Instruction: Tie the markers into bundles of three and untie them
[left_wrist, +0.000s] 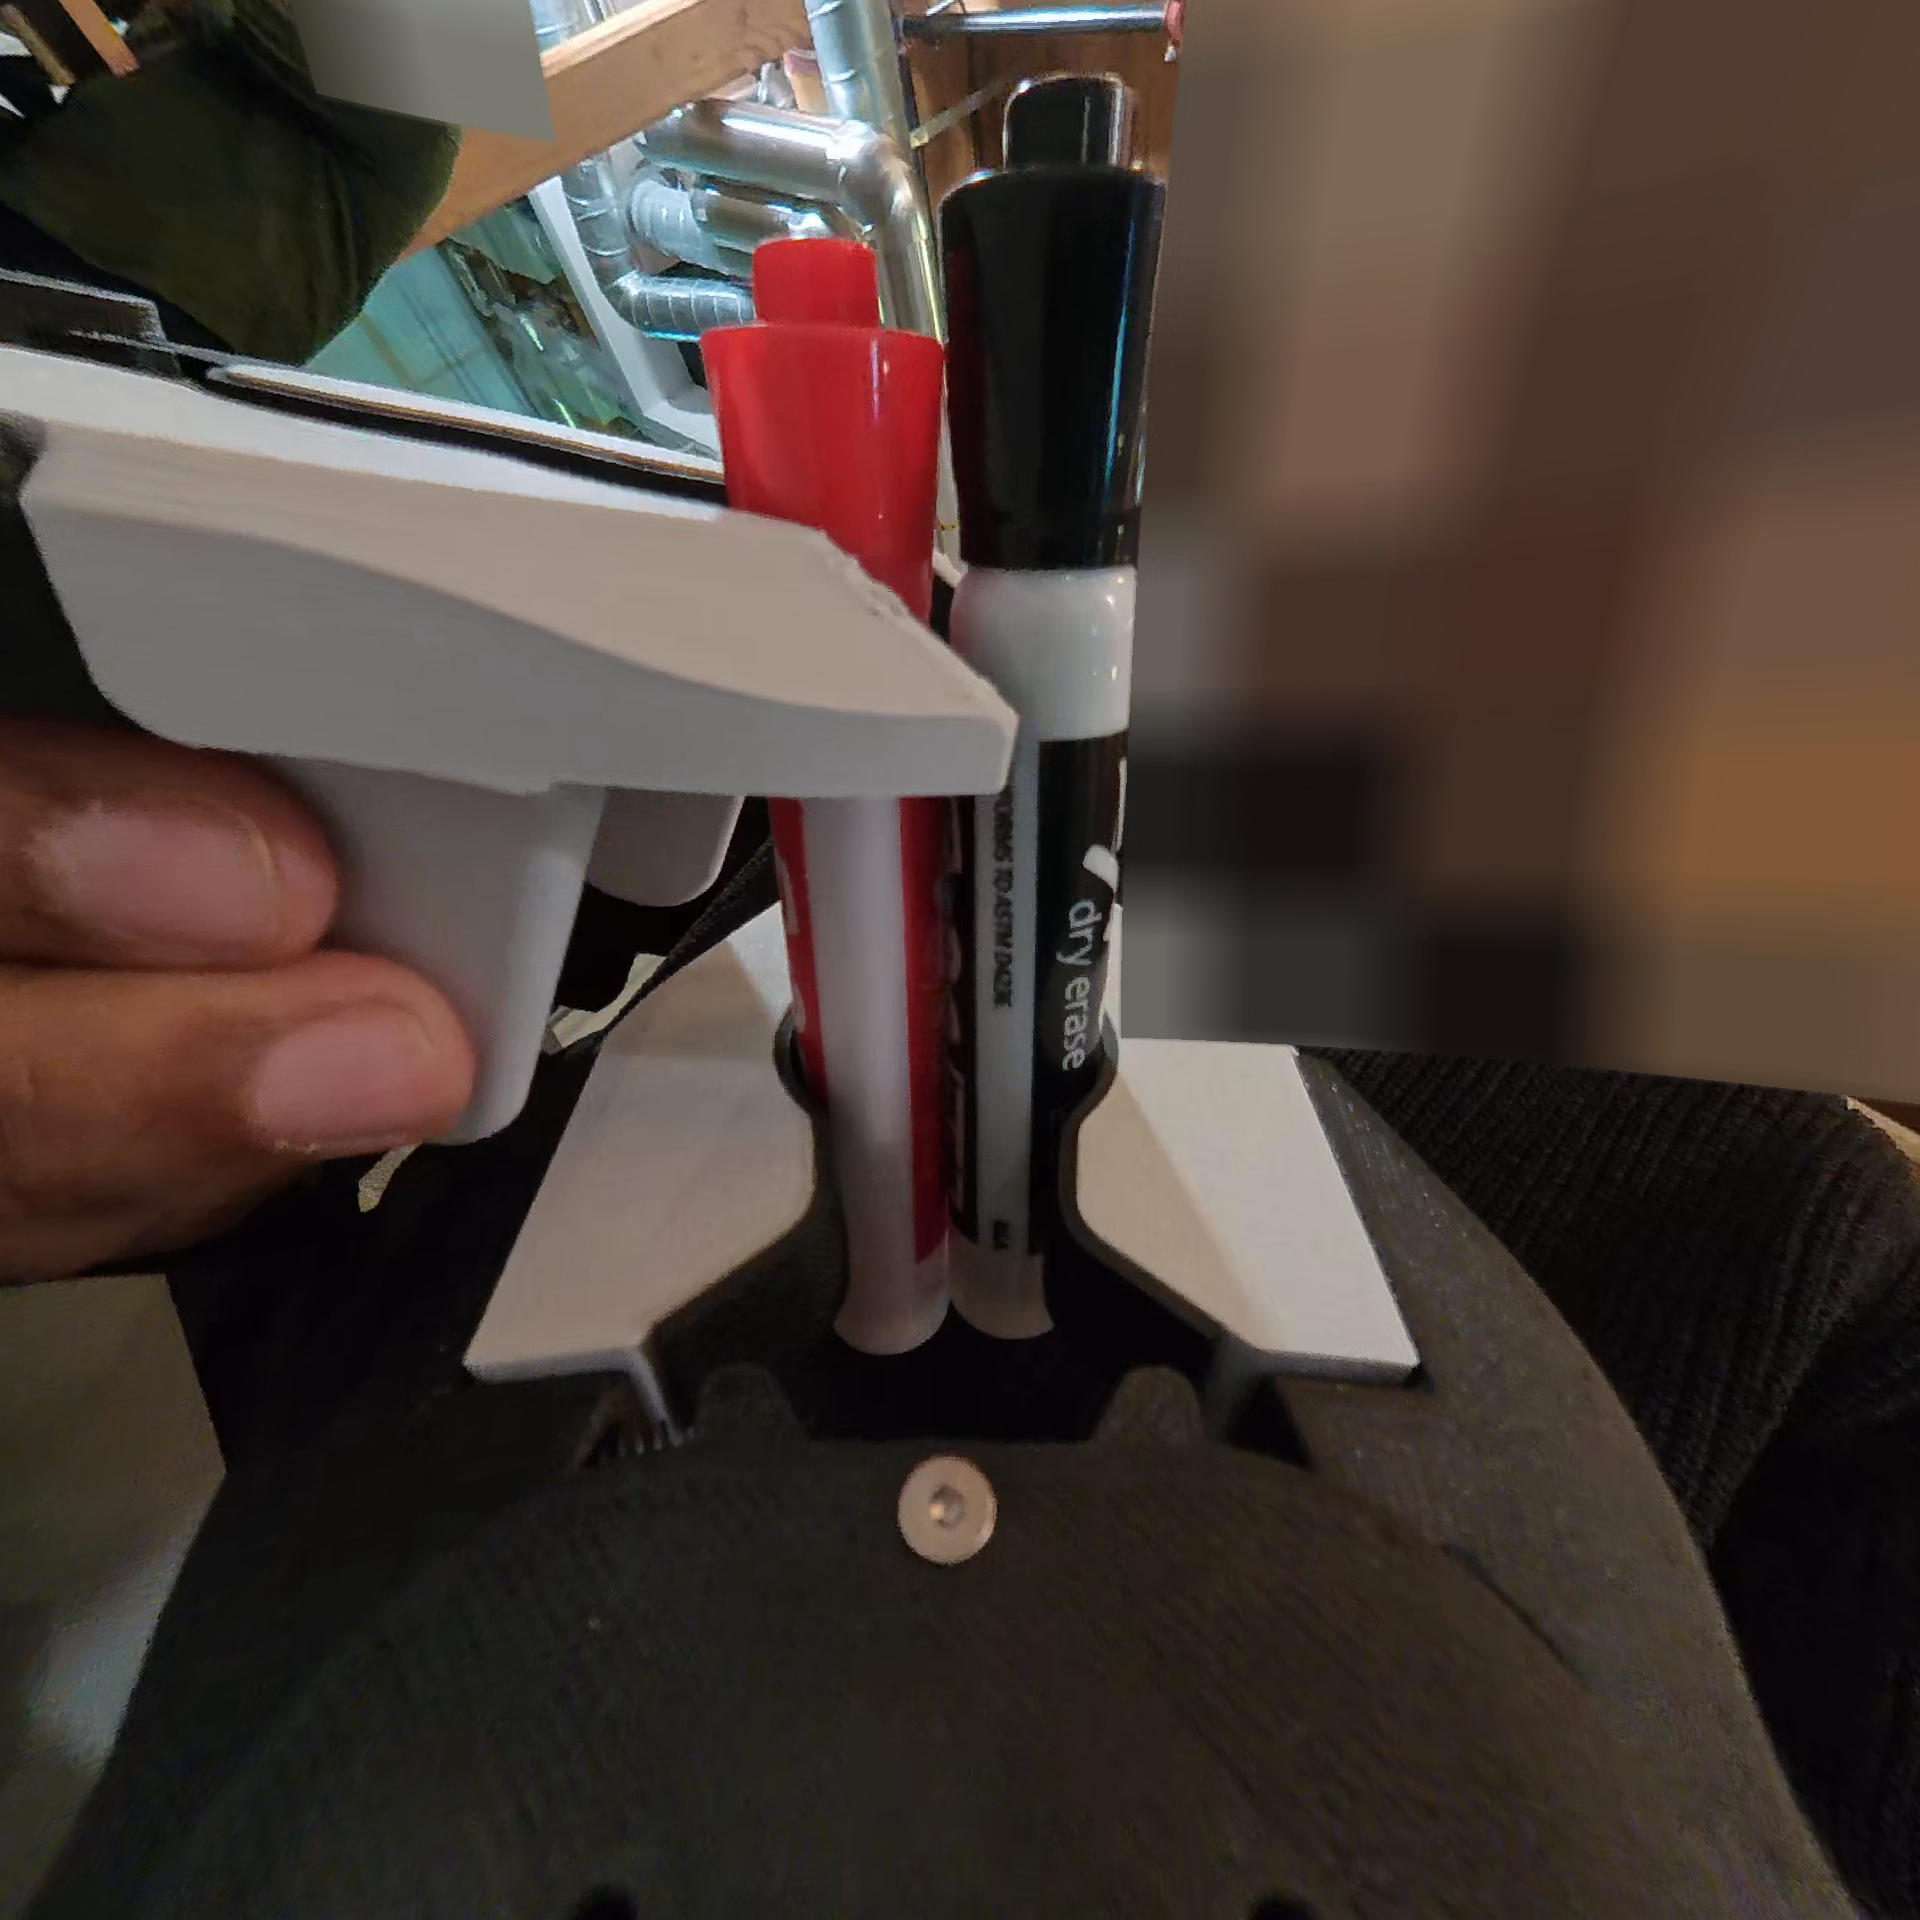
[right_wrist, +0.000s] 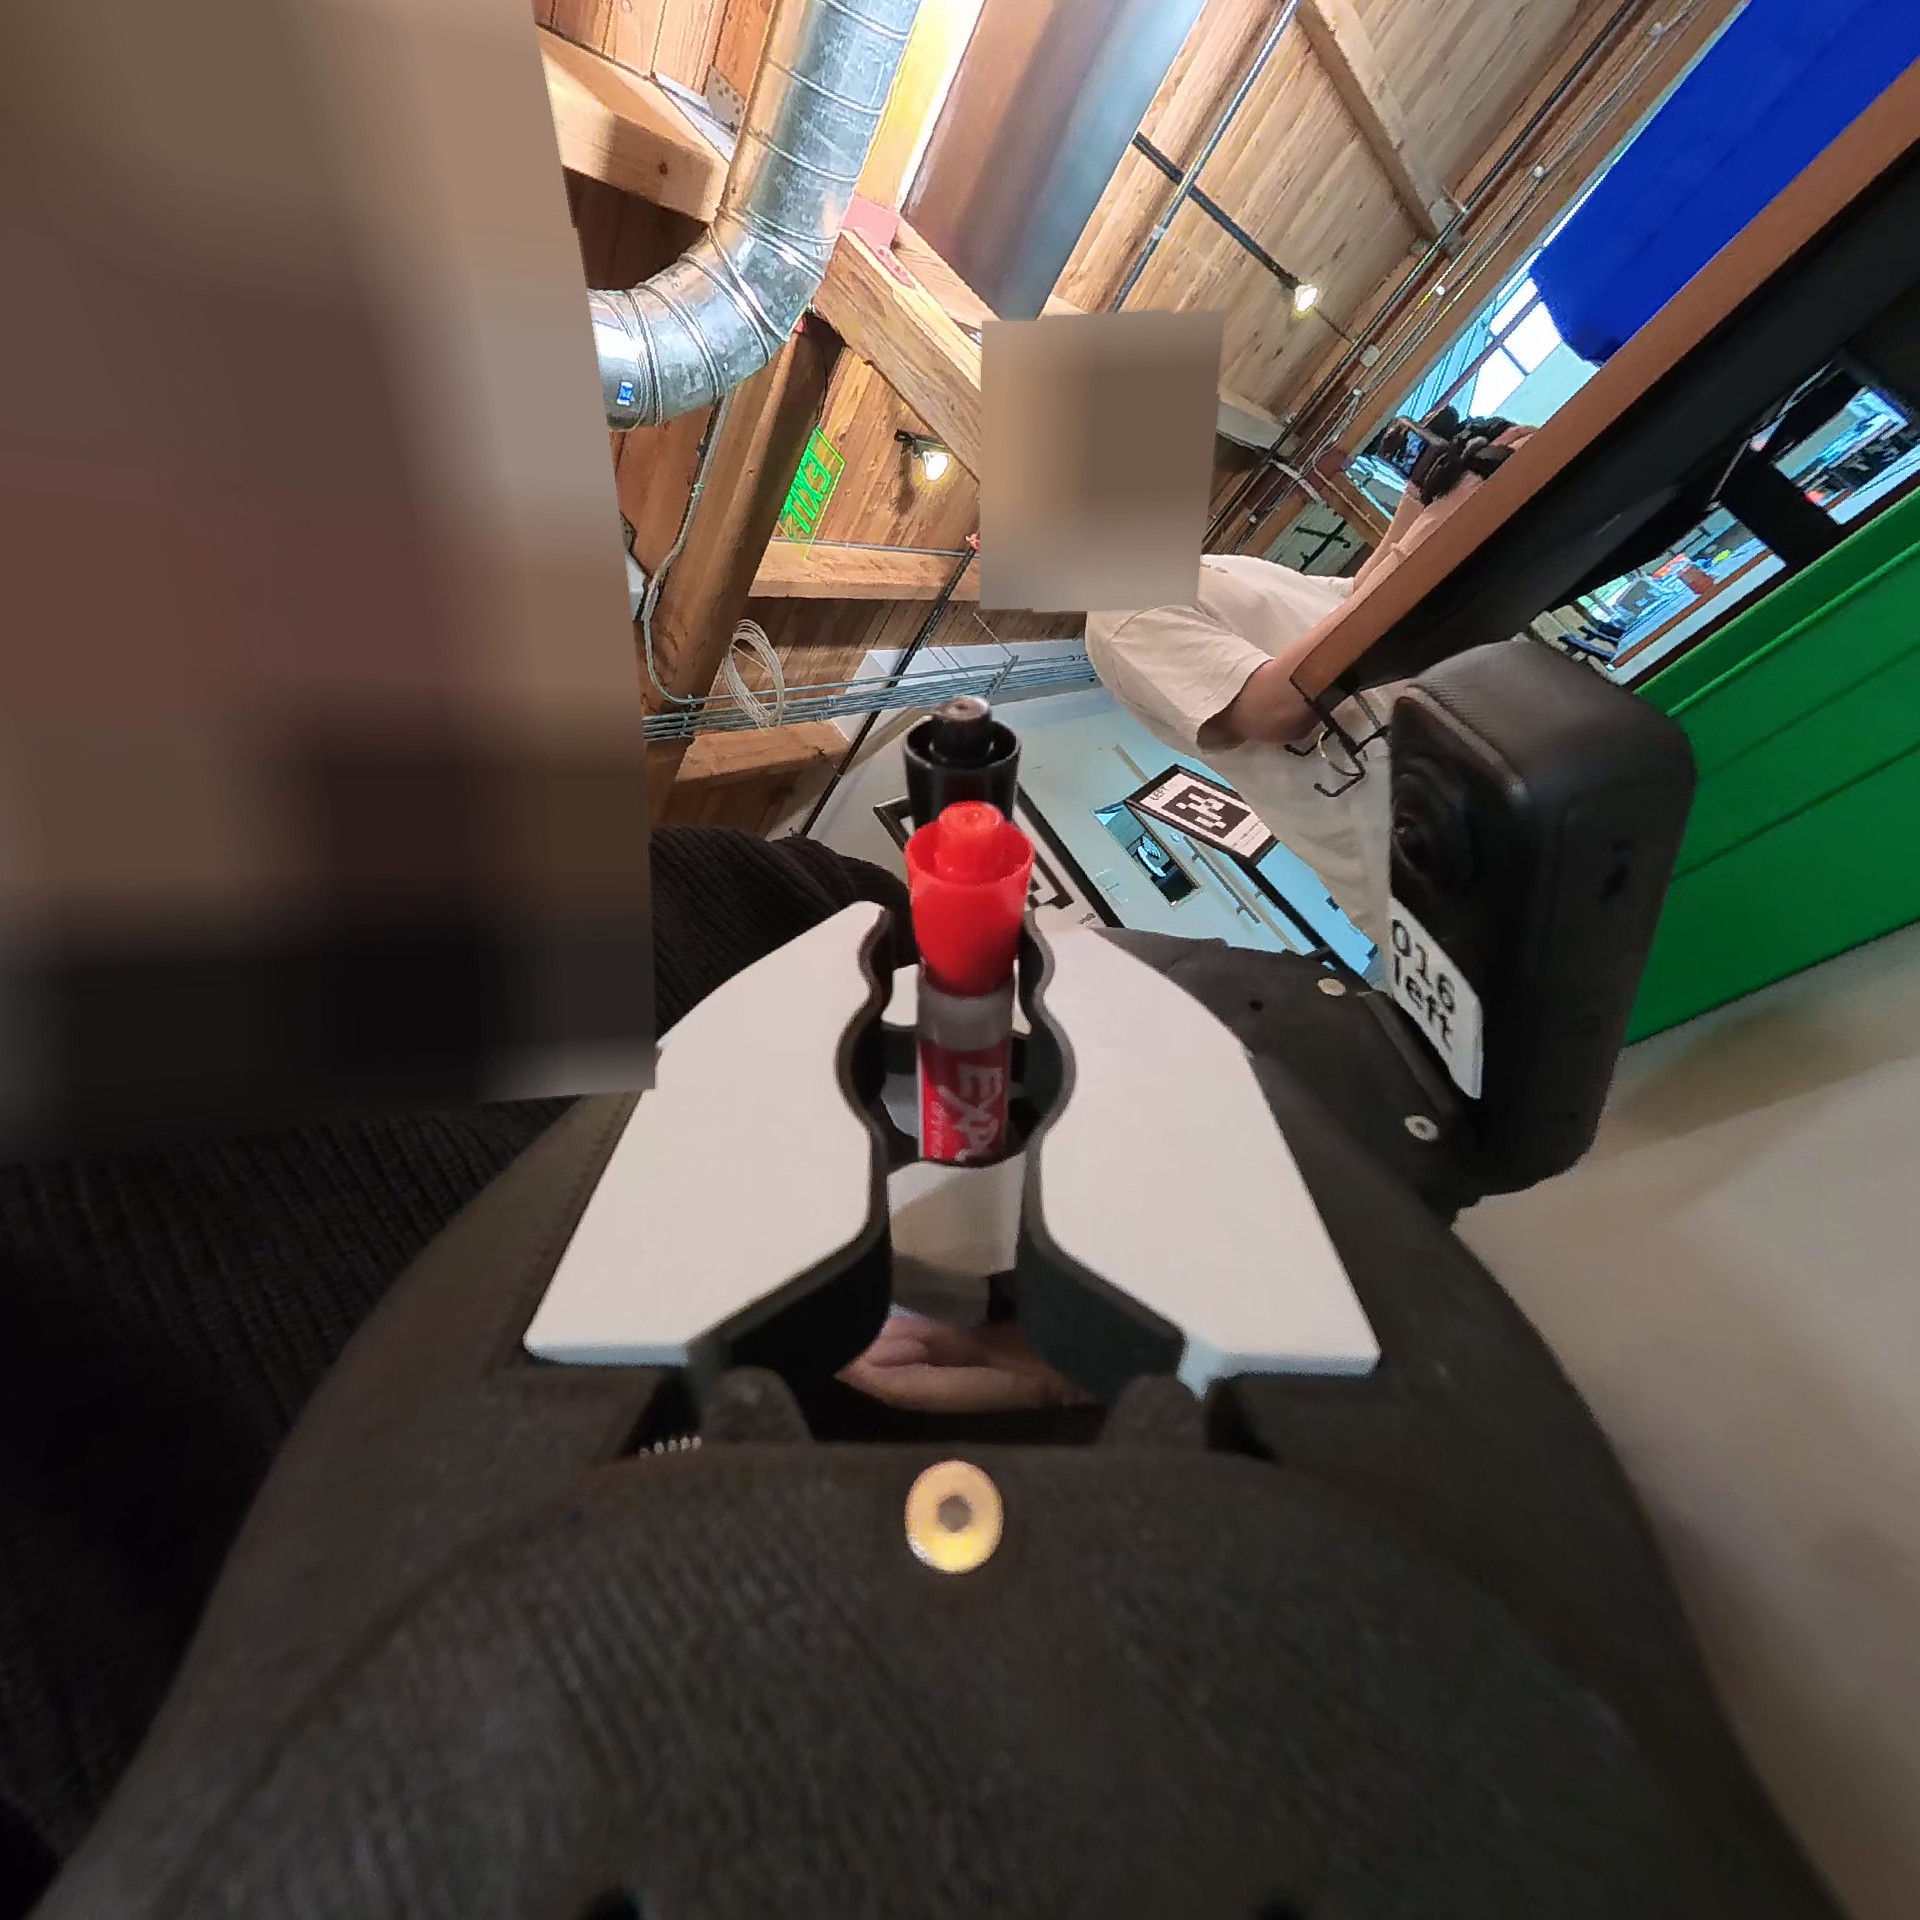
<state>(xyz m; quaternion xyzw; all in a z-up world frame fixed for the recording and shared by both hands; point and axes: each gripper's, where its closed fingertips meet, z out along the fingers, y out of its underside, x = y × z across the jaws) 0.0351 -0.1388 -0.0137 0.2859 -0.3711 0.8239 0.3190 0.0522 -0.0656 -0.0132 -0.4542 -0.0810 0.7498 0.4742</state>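
Observation:
Three markers stand upright side by side: a red one (left_wrist: 831, 468), a second red one behind it (left_wrist: 810, 281), and a taller black one (left_wrist: 1049, 364). My left gripper (left_wrist: 945, 1049) is shut on their lower barrels. My right gripper (left_wrist: 520, 644) comes in from the left, held by a hand (left_wrist: 156, 987), and its white finger crosses the markers higher up. In the right wrist view, my right gripper (right_wrist: 961, 935) is shut around the red marker (right_wrist: 961, 904), with the black marker's cap (right_wrist: 956, 753) just behind. No tie around the markers is visible.
The left gripper's black camera block (right_wrist: 1538, 914) sits close on the right. A person in a light shirt (right_wrist: 1195, 644) stands behind, below a metal duct (right_wrist: 727, 260). A green wall (right_wrist: 1766, 779) is at the right. Tip to tip, the grippers are about 7 centimetres apart.

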